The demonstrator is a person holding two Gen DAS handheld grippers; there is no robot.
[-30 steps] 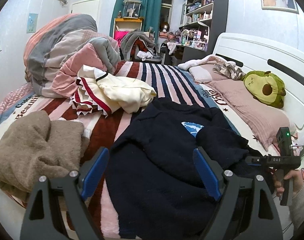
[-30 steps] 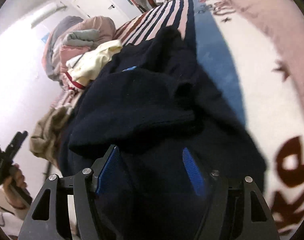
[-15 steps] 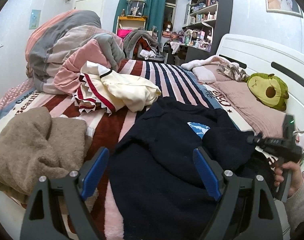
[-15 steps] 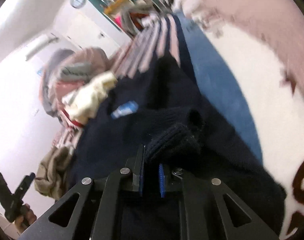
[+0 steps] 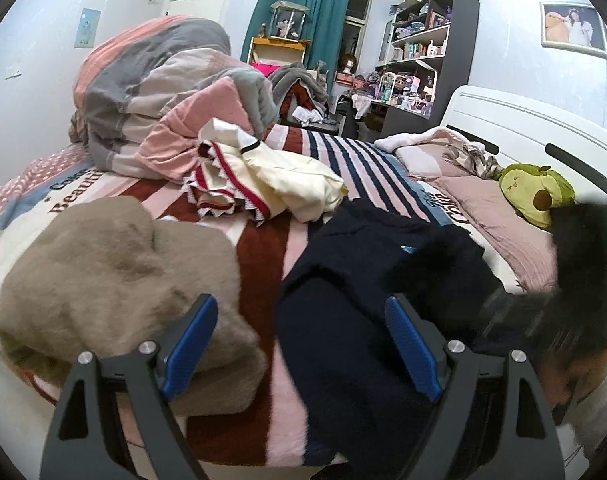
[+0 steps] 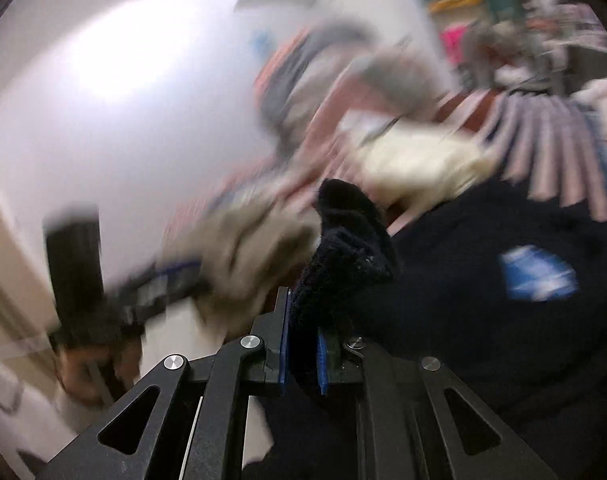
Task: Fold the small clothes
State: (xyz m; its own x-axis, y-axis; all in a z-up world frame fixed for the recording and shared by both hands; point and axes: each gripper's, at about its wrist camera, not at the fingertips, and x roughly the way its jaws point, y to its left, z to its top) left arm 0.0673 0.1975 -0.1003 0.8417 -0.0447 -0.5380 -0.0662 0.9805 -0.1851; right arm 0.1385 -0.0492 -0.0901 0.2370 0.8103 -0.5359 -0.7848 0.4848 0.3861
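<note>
- While the navy sweater [image 5: 355, 320] lay spread across the near right part of the striped bed [image 5: 263, 264], the right claw [image 6: 302, 344] had its blue pads clamped tight on a knitted fold of that sweater, most likely a cuff, which stood up out of the claw.
- That claw's view was heavily blurred; a pale blue label [image 6: 537, 274] showed on the sweater just right of the pinched fold.
- Over the sweater's near left edge hung the left claw [image 5: 303, 354], its blue pads [image 5: 409, 354] wide apart with nothing pressed between them.
- Left of the sweater, a crumpled tan garment [image 5: 111, 280] rested on the bed.
- Beyond the sweater lay a cream and red garment [image 5: 263, 184], with a heaped pink and grey duvet [image 5: 159, 92] further back.
- Right of the sweater, a green avocado plush [image 5: 537, 194] sat on a pink pillow [image 5: 491, 216].
</note>
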